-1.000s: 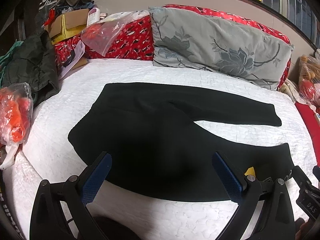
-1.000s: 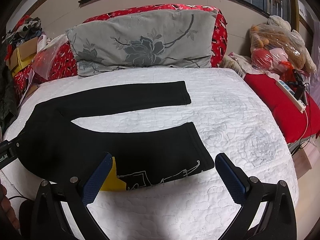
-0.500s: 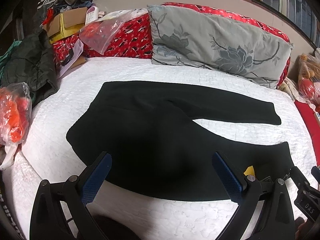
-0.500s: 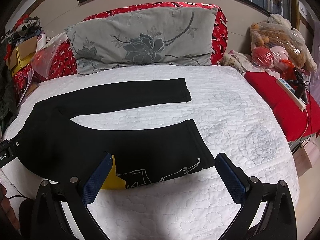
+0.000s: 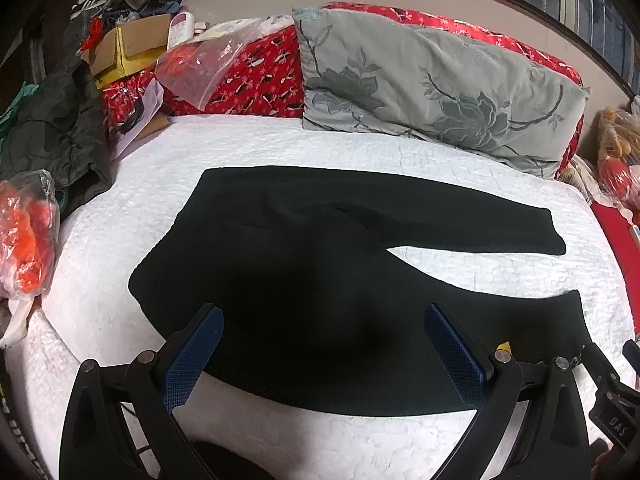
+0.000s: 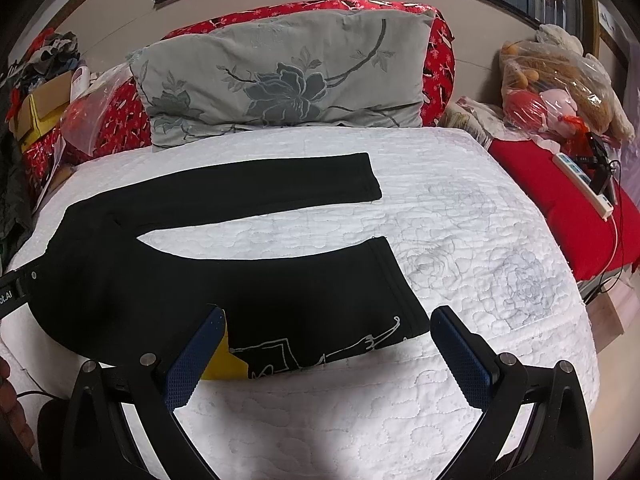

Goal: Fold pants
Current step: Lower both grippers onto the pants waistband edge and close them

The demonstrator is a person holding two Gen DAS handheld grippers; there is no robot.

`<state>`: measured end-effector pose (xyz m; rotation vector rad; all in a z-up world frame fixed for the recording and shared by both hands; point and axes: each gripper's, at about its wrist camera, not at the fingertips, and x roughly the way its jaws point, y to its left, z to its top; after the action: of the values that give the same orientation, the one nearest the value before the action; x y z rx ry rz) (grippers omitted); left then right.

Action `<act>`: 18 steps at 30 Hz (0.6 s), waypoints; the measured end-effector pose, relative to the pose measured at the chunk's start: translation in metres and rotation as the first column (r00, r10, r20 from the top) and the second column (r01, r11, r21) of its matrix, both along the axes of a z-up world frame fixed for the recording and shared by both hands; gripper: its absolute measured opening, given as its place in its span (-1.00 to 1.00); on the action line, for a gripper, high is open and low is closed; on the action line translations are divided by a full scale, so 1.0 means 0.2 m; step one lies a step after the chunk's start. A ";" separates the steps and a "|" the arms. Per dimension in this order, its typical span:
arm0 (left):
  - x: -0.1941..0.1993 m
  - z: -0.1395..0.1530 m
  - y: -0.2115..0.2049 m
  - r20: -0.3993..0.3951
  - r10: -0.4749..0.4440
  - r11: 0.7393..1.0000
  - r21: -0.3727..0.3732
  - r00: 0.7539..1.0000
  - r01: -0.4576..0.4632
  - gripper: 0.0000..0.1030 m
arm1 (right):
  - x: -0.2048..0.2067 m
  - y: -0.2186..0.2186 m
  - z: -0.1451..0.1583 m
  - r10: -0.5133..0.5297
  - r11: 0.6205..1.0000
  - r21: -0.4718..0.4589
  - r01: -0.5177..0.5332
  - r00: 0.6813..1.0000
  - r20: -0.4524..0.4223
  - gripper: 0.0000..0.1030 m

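Pants lie flat and unfolded on the white quilted bedspread, both grippers spread wide above the near edge and holding nothing.

Left wrist view alone shows the waist end at left, a cardboard box and an orange-filled plastic bag; right wrist view alone shows the leg cuffs, a white line drawing and yellow patch on the near leg, a bagged pile of stuffed toys and a power strip. Black fabric, legs splayed apart in a V, far leg near the grey floral pillow. Left gripper hovers over the seat area; right gripper over the near cuff.
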<state>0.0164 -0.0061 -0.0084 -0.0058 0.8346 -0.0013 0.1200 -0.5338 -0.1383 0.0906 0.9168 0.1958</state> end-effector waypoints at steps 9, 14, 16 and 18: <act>0.27 0.01 0.07 -0.125 0.001 1.000 -0.017 0.992 -0.004 0.97 | 0.16 -0.11 0.03 -0.052 0.999 0.014 0.052 0.999 -0.001 0.99; 0.55 0.04 0.20 -0.226 -0.030 0.998 -0.066 0.974 0.015 0.97 | 0.36 -0.20 0.04 -0.064 0.995 0.068 0.067 0.997 -0.036 1.00; 0.70 0.06 0.28 -0.269 -0.027 0.997 -0.071 0.963 0.008 0.97 | 0.50 -0.24 0.03 -0.067 0.994 0.087 0.073 0.996 -0.064 1.00; 0.86 0.08 0.37 -0.315 -0.018 0.998 -0.064 0.949 -0.002 0.97 | 0.65 -0.25 0.00 -0.064 0.994 0.079 0.072 0.994 -0.093 0.99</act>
<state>0.1881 0.0676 0.0078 -0.0641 1.1557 -0.0355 0.2498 -0.5839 -0.1386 0.2078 0.9942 0.1671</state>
